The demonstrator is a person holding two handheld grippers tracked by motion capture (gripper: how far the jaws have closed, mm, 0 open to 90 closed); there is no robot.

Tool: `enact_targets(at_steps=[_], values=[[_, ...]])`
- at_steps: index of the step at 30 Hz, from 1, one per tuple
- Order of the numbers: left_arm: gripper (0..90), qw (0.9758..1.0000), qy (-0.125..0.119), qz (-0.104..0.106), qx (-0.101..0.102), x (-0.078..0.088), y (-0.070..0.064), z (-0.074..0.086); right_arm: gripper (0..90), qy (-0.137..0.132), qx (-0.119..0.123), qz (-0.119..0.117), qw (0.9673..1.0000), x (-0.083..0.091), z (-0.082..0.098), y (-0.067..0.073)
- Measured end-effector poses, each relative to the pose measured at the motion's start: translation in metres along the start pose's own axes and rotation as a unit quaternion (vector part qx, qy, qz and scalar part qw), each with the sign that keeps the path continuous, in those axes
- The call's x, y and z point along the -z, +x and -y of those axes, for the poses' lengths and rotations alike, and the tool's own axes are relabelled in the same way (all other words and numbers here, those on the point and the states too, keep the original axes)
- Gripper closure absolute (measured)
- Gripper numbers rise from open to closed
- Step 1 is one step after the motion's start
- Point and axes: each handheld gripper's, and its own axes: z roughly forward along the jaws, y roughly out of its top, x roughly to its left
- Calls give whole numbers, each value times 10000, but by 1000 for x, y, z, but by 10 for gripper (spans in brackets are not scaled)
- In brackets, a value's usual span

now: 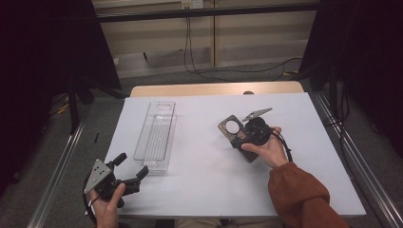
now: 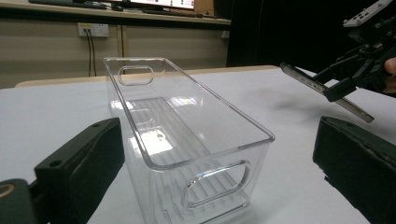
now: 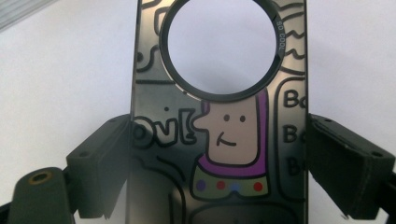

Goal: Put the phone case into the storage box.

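White sheeting covers the table [image 1: 199, 190], with a pale wall and trailing cables behind it. On the person's right, the right gripper [image 1: 243, 134] has its jaws closed on the long edges of a dark phone case [image 1: 234, 129], lifted clear of the table and tilted. Held by the edges, the case keeps its printed cartoon face and round camera cut-out [image 3: 222, 49] unobstructed. A clear plastic bin [image 1: 157, 135] stands lengthwise at the table's left-centre, open side up, probably so the case can be lowered in from above. The left gripper [image 1: 130, 166] waits just short of the bin's near end with its jaws spread wide and empty, likely placed to steady the light bin. The next move is judged to be carrying the case leftward over the bin.
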Motion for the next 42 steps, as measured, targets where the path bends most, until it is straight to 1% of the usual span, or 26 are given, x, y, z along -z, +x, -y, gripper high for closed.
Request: enact_targets(at_steps=[1,2,3,4,7,8,10,13,19,20,21,26,27,28,29,30,32,33,34,35,36,37,38,39,41,42], values=[[23,10000,-13,-41,19,0,0,0,123,0,0,0,10000,0,0,0],[23,10000,-8,-6,-8,0,0,0,122,-77,54,-5,10000,0,1,-1],[23,10000,-44,-22,43,-1,-1,0,123,-153,48,35,9999,1,2,-2],[23,10000,-12,5,6,0,0,0,122,-226,10,-19,9997,2,4,-3],[23,10000,-20,-6,0,0,0,0,123,-328,8,32,9995,4,5,-4],[23,10000,-22,10,17,0,-1,0,122,-455,-3,-2,9990,5,8,-5],[23,10000,-14,-25,-5,0,0,0,122,-447,-26,-4,9990,6,9,-5],[23,10000,-10,1,3,0,0,0,122,-605,-91,1,9981,8,12,-7],[23,10000,-30,19,-7,0,0,0,122,-748,-76,-6,9972,10,14,-8],[23,10000,-18,21,-19,1,0,0,122,-874,-28,2,9962,11,16,-9],[23,10000,-24,-8,-13,1,0,0,122,-920,-33,-14,9958,11,18,-9],[23,10000,-44,24,-10,1,1,-1,122,-1016,-22,-26,9948,11,24,-11],[23,10000,-39,31,-11,1,0,-1,122,-1104,-35,17,9939,12,27,-12],[23,10000,-58,11,15,1,0,-1,122,-1155,-22,-4,9933,13,27,-13],[23,10000,-58,15,16,1,-1,-1,122,-1155,-22,-4,9933,13,27,-13],[23,10000,-53,-13,4,1,-1,-1,121,-1303,-99,4,9914,15,29,-14],[23,10000,-76,21,32,1,-1,-1,122,-1402,-73,16,9901,18,29,-14],[23,10000,-76,21,32,1,-1,-1,122,-1402,-73,16,9901,18,29,-14],[23,10000,-43,-24,-18,2,0,-1,122,-1497,-54,9,9887,20,30,-14],[23,10000,-64,-41,7,2,0,-1,122,-1497,-54,9,9887,20,30,-14],[23,10000,-79,-7,16,2,-1,-1,122,-1564,-92,26,9877,22,30,-14],[23,10000,-75,21,-3,2,0,-1,122,-1616,-60,5,9868,23,31,-15],[24,10000,-75,21,-3,2,0,-1,122,-1616,-60,5,9868,23,31,-15],[28,10000,-74,27,5,3,0,-1,121,-1695,-62,-20,9855,24,32,-15],[29,10000,-79,14,-5,3,0,-1,121,-1738,-60,-27,9848,24,33,-15],[29,10000,-80,11,-7,3,0,-1,121,-1808,-31,-41,9835,25,34,-16]])
